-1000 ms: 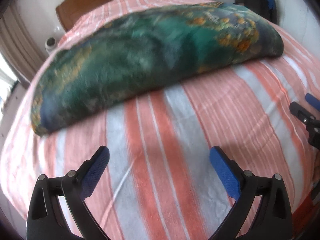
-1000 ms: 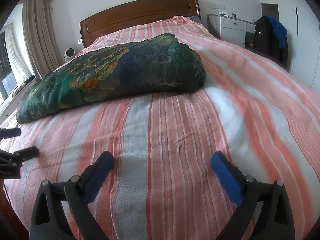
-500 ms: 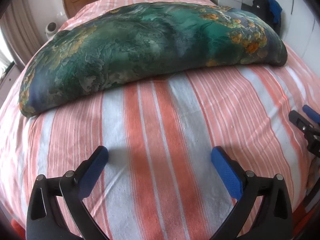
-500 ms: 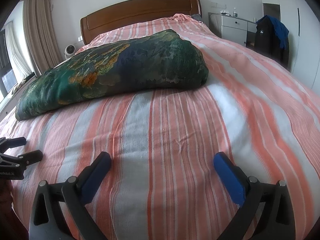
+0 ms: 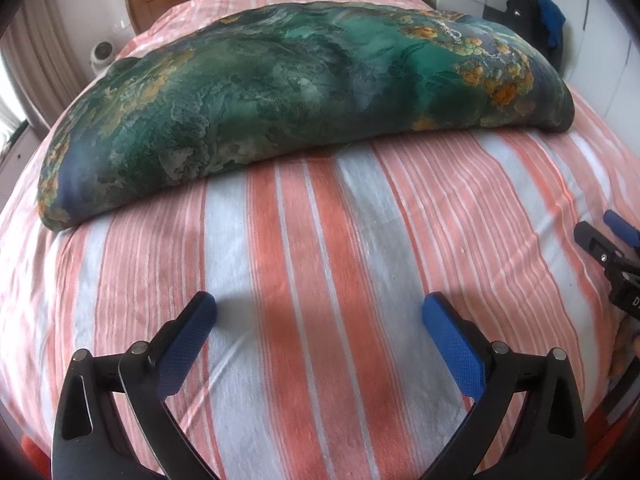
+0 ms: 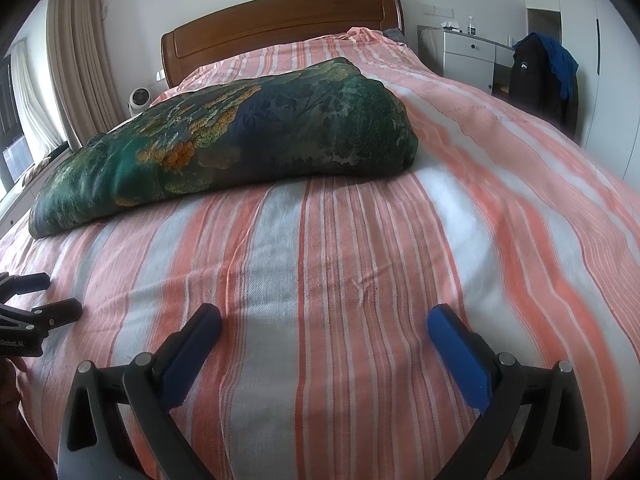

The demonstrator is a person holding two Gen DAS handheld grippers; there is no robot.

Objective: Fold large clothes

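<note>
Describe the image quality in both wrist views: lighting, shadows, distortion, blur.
Left wrist view: heavy fisheye bowing of the striped bedspread; soft daylight; a faint shadow lies between the open left gripper fingers; the green floral garment looks slightly soft. Right wrist view: same barrel distortion, dark vignette corners; brightness comes from the curtained window; the right gripper casts a dim shadow; detail stays fairly sharp.

- Folded garment lies across the bed, headboard behind it;
- left gripper and right gripper side by side before it; dresser far right
</note>
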